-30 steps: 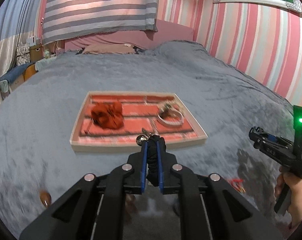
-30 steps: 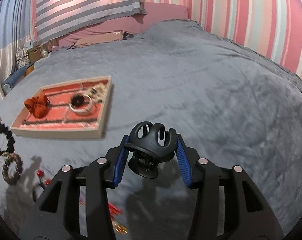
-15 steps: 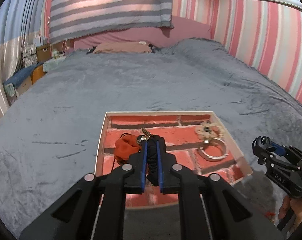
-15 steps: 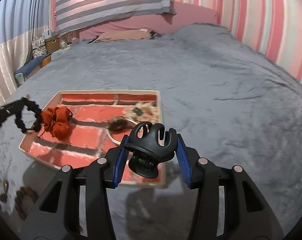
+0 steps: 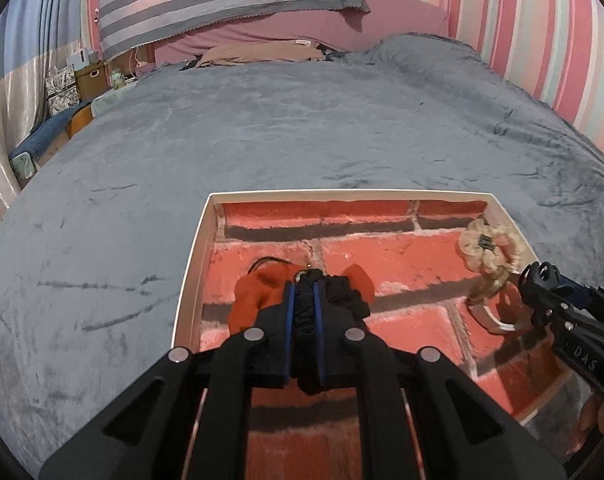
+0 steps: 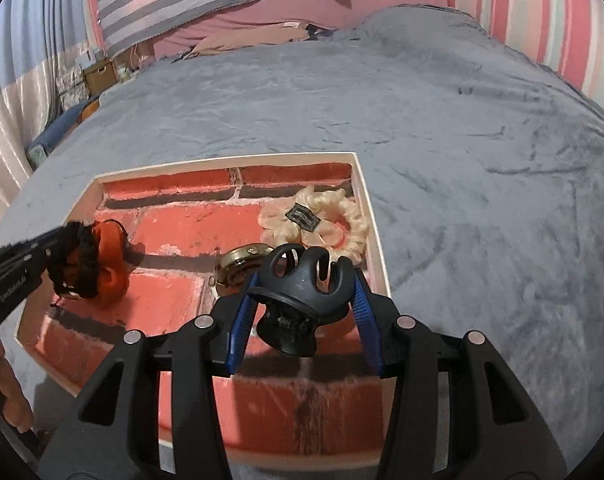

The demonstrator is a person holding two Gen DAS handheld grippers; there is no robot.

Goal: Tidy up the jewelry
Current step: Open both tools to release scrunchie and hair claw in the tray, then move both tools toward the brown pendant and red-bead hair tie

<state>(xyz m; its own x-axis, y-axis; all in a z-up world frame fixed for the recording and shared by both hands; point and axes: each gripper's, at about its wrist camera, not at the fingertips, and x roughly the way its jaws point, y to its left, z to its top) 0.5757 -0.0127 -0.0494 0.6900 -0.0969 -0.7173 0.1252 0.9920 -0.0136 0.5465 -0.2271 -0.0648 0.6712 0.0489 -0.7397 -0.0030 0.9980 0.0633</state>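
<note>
Here both claws hang over the brick-patterned tray (image 5: pixel 190 272) on the grey bed (image 5: pixel 302 128). The left claw (image 5: pixel 305 292) is clamped on a black beaded bracelet (image 5: pixel 343 294) above the orange scrunchie (image 5: pixel 254 296). The right claw (image 6: pixel 302 304) pinches a black hair claw clip (image 6: pixel 302 280) near the cream scrunchie (image 6: pixel 341 216) and bangle (image 6: pixel 238 262).

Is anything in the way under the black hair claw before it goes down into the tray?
The right gripper holds the black hair claw above the tray. Just beyond it lie the metal bangle and the cream scrunchie. The brick-patterned floor nearer the camera looks bare, so dropping it there seems unblocked.
</note>
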